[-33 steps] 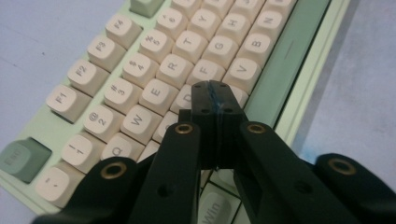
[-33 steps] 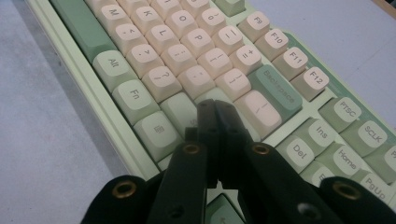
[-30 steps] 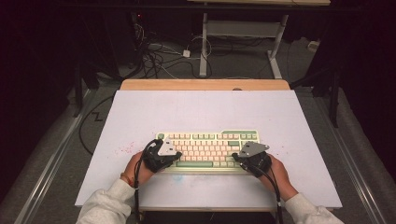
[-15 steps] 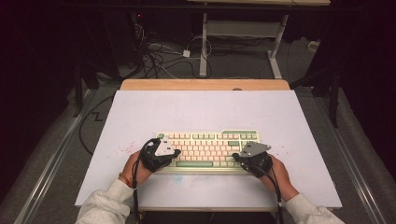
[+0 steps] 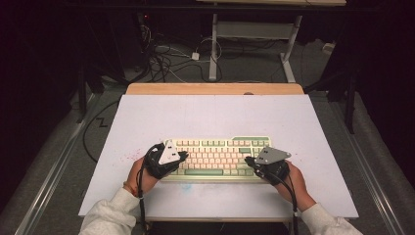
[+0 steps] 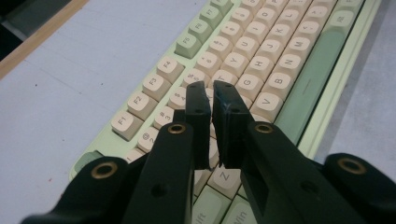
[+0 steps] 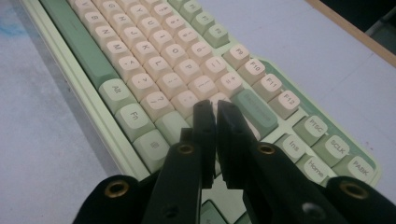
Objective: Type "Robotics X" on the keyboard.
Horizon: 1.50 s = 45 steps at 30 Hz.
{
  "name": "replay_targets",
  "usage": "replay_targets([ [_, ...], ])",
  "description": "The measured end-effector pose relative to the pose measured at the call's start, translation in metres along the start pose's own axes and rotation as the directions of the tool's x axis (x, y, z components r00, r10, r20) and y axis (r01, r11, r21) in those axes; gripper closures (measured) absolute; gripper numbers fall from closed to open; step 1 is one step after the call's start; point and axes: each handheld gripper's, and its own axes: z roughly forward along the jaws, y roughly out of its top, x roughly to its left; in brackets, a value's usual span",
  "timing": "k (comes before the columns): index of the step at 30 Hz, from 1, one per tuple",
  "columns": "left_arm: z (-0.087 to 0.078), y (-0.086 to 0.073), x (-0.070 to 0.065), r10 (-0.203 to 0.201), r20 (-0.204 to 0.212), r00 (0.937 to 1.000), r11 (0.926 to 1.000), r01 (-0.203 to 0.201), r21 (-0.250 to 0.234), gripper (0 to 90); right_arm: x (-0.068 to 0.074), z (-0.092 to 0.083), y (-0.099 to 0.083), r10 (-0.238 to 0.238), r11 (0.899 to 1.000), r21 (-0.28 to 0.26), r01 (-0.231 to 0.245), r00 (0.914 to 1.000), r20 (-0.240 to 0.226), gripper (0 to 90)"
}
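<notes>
Left claw [image 6: 208, 100]: jaws drawn almost together with a thin slit between them, nothing gripped; they have just been opening a trifle, and no object lies between the pads. The tips sit low over the left block of letter keys, around the D and F caps; whether they touch a cap cannot be told. Right claw [image 7: 215, 112]: same condition, jaws nearly clenched, a narrow gap, nothing held, just parted slightly, tips poised over the keys near the Enter end of the board. In my judgement the near-closed setting is deliberate: paired jaws make one narrow point, suited to pressing a single key without catching its neighbours. Each hand takes its own half, as in typing. The keyboard [image 5: 215, 155], cream keys in a green case, lies flat and square near the front edge of the white worktop [image 5: 215, 115], between the two forearms, within reach of both. Cables trail on the floor beyond
</notes>
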Motion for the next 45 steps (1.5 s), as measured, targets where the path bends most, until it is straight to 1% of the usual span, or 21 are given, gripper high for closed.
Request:
replay_targets([
  [1,-0.001,0.000,0.000,0.005,-0.006,1.0000,1.0000,-0.005,-0.005,83.2,0.000,-0.001,0.000,0.001,1.000,-0.007,-0.001,1.0000,0.009,85.0],
  [4,-0.001,0.001,-0.001,0.018,-0.014,0.9997,0.9997,-0.018,-0.014,75.2,-0.001,-0.002,0.001,0.001,1.000,-0.023,0.000,0.9997,0.024,80.5],
  [5,-0.002,0.001,-0.002,0.019,-0.017,0.9997,0.9996,-0.020,-0.018,74.8,-0.001,-0.003,0.001,0.008,1.000,-0.030,-0.007,0.9995,0.029,79.3],
  [6,-0.002,0.002,-0.002,0.024,-0.025,0.9994,0.9995,-0.024,-0.019,69.5,-0.002,-0.003,0.001,0.014,0.999,-0.034,-0.013,0.9995,0.027,76.7],
  [12,-0.002,0.002,-0.002,0.016,-0.062,0.9979,0.9993,-0.018,-0.033,51.6,-0.002,-0.004,0.001,0.023,0.998,-0.053,-0.020,0.9984,0.052,65.8],
  [15,-0.001,0.002,-0.002,0.012,-0.076,0.9970,0.9995,-0.014,-0.028,45.4,-0.002,-0.004,0.001,0.024,0.998,-0.060,-0.021,0.9980,0.058,55.1],
  [17,0.000,0.001,-0.002,0.009,-0.072,0.9973,0.9996,-0.011,-0.025,41.9,-0.003,-0.004,0.001,0.028,0.998,-0.064,-0.025,0.9978,0.060,48.5],
  [20,0.002,0.002,-0.002,0.013,-0.071,0.9974,0.9998,-0.014,-0.016,39.9,-0.004,-0.002,0.000,0.040,0.997,-0.074,-0.036,0.9978,0.053,37.7],
  [21,0.002,0.002,-0.003,0.006,-0.084,0.9964,0.9998,-0.007,-0.018,35.4,-0.004,-0.001,0.000,0.040,0.997,-0.071,-0.037,0.9980,0.048,35.3],
  [22,0.003,0.002,-0.004,0.006,-0.084,0.9964,0.9998,-0.008,-0.017,33.3,-0.004,-0.001,0.000,0.040,0.997,-0.071,-0.037,0.9980,0.049,32.6],
  [24,0.004,0.002,-0.004,0.008,-0.075,0.9971,0.9998,-0.010,-0.016,33.2,-0.003,0.000,-0.001,0.044,0.996,-0.079,-0.039,0.9972,0.060,28.4],
  [25,0.005,0.002,-0.005,0.010,-0.083,0.9965,0.9998,-0.011,-0.014,31.2,-0.004,0.000,-0.001,0.048,0.996,-0.084,-0.043,0.9968,0.064,26.4],
  [26,0.006,0.002,-0.006,0.010,-0.097,0.9952,0.9999,-0.011,-0.011,25.7,-0.004,0.000,-0.001,0.050,0.995,-0.087,-0.044,0.9965,0.067,24.0],
  [28,0.007,0.002,-0.007,0.007,-0.106,0.9943,0.9998,-0.009,-0.016,18.4,-0.004,0.000,-0.001,0.064,0.993,-0.102,-0.056,0.9949,0.079,20.9],
  [30,0.007,0.003,-0.008,0.010,-0.112,0.9937,0.9998,-0.012,-0.013,17.2,-0.005,0.000,-0.001,0.076,0.992,-0.107,-0.067,0.9937,0.083,17.5],
  [32,0.007,0.003,-0.008,0.011,-0.108,0.9940,0.9998,-0.013,-0.017,17.2,-0.006,0.000,-0.001,0.078,0.991,-0.113,-0.069,0.9939,0.078,17.0],
  [34,0.007,0.003,-0.008,0.011,-0.122,0.9925,0.9996,-0.014,-0.023,17.2,-0.005,-0.001,0.000,0.082,0.990,-0.118,-0.072,0.9932,0.083,16.7],
  [35,0.006,0.004,-0.009,0.011,-0.127,0.9919,0.9995,-0.014,-0.027,17.2,-0.005,-0.001,0.000,0.081,0.991,-0.116,-0.072,0.9936,0.079,15.7],
  [37,0.005,0.004,-0.009,0.013,-0.120,0.9927,0.9991,-0.018,-0.038,17.2,-0.005,-0.001,0.000,0.071,0.991,-0.118,-0.062,0.9943,0.080,15.9],
  [42,0.002,0.005,-0.010,0.016,-0.140,0.9901,0.9986,-0.023,-0.047,17.2,-0.005,-0.005,0.002,0.064,0.989,-0.139,-0.052,0.9947,0.081,16.0],
  [45,0.000,0.006,-0.011,0.027,-0.151,0.9881,0.9982,-0.035,-0.050,17.2,-0.004,-0.007,0.003,0.059,0.989,-0.142,-0.047,0.9949,0.082,16.3],
])
